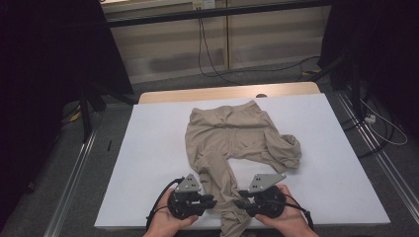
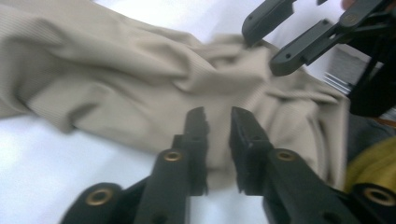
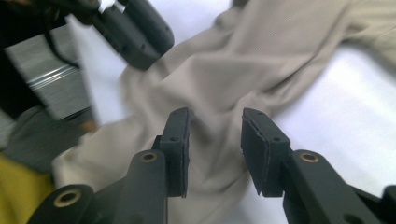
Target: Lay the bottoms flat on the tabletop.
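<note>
Right now I have both grippers low at the near edge of the white table, one on each side of the lower leg of a pair of beige trousers. Those trousers lie spread in the middle of the table, waistband toward the far edge, one leg running down to me and hanging over the near edge, the other folded into a bunch on the right.

My left gripper points inward at the leg from the left. In the left gripper view its jaws stand a narrow gap apart, with cloth behind and below them but nothing pinched between the pads.

My right gripper faces it from the other side of the leg. In the right gripper view its jaws are a bit wider, parted over the fabric, pads not pressing on it.

Each gripper's view shows the other's black jaws farther off across the cloth.
</note>
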The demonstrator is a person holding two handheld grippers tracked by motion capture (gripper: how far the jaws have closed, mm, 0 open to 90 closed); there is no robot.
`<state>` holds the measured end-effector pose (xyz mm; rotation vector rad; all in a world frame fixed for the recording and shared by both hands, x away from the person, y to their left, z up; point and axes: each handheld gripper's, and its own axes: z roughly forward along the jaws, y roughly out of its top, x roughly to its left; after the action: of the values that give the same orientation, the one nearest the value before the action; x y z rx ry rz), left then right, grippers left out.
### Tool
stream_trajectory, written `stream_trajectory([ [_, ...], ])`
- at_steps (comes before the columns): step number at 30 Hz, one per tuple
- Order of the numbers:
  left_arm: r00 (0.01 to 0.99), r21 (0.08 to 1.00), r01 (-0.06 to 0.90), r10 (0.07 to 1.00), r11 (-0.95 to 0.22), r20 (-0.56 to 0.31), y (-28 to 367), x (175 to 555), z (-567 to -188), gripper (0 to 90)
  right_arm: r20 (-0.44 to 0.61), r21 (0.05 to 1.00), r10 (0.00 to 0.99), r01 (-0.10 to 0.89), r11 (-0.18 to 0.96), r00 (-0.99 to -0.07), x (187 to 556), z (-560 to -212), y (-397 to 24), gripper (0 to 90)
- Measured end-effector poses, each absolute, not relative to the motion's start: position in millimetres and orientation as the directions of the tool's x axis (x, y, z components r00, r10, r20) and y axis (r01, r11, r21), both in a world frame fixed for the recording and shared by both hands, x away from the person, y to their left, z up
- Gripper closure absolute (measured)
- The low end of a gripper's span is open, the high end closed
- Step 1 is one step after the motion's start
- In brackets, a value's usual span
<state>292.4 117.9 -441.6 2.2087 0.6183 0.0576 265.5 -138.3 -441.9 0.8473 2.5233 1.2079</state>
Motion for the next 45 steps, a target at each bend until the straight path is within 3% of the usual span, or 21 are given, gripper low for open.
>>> stream_trajectory([
  [6,0.887,0.708,0.367,0.456,-0.604,-0.071,103.3,298.3,-456.9,60.5,-0.002,0.738,0.616,0.414,0.533,-0.788,281.7,-453.1,-132.3,62.1],
  [8,0.89,0.698,0.342,0.456,-0.629,-0.025,100.1,295.0,-456.3,60.4,-0.003,0.712,0.615,0.43,0.555,-0.788,282.3,-458.6,-131.5,64.0],
  [9,0.89,0.698,0.336,0.456,-0.632,-0.016,99.7,293.1,-455.9,63.7,0.015,0.717,0.609,0.433,0.546,-0.793,281.7,-459.9,-132.4,71.5],
  [11,0.889,0.696,0.369,0.452,-0.616,-0.071,101.5,289.9,-456.0,85.8,0.036,0.714,0.59,0.434,0.55,-0.806,279.6,-459.0,-132.7,84.4],
  [12,0.887,0.692,0.372,0.456,-0.619,-0.07,102.1,288.6,-455.4,89.8,0.039,0.712,0.582,0.431,0.554,-0.812,277.1,-458.9,-132.5,86.2],
  [18,0.888,0.648,0.405,0.447,-0.645,-0.111,113.2,277.1,-449.4,90.0,0.079,0.696,0.558,0.446,0.563,-0.826,259.8,-457.1,-135.8,87.0],
  [20,0.888,0.644,0.414,0.439,-0.643,-0.133,114.9,272.7,-447.9,90.0,0.094,0.695,0.552,0.452,0.559,-0.828,255.5,-456.5,-137.9,84.5],
  [22,0.895,0.636,0.407,0.425,-0.656,-0.135,113.4,268.8,-446.3,90.0,0.108,0.694,0.547,0.457,0.557,-0.83,252.6,-455.9,-140.8,72.8],
  [25,0.902,0.635,0.398,0.41,-0.662,-0.138,110.4,263.3,-445.2,90.0,0.128,0.723,0.553,0.46,0.516,-0.823,254.2,-450.9,-147.0,62.4],
  [32,0.881,0.668,0.431,0.444,-0.606,-0.165,129.4,259.2,-440.2,88.4,0.138,0.768,0.582,0.458,0.448,-0.801,273.9,-441.8,-145.9,59.8],
  [39,0.859,0.689,0.432,0.498,-0.582,-0.118,137.5,277.0,-443.9,81.6,0.087,0.728,0.56,0.437,0.528,-0.824,284.5,-457.9,-121.4,55.2],
  [41,0.849,0.681,0.44,0.519,-0.585,-0.103,137.3,281.7,-446.7,74.6,0.034,0.72,0.557,0.407,0.562,-0.83,279.5,-460.9,-118.5,60.4],
  [43,0.834,0.684,0.46,0.54,-0.566,-0.115,135.8,285.5,-448.5,69.1,0.033,0.711,0.537,0.397,0.58,-0.843,276.2,-459.0,-117.6,78.7],
  [45,0.835,0.69,0.452,0.541,-0.565,-0.103,134.6,285.9,-447.2,66.5,-0.014,0.694,0.534,0.376,0.614,-0.845,271.0,-456.6,-117.3,87.1],
])
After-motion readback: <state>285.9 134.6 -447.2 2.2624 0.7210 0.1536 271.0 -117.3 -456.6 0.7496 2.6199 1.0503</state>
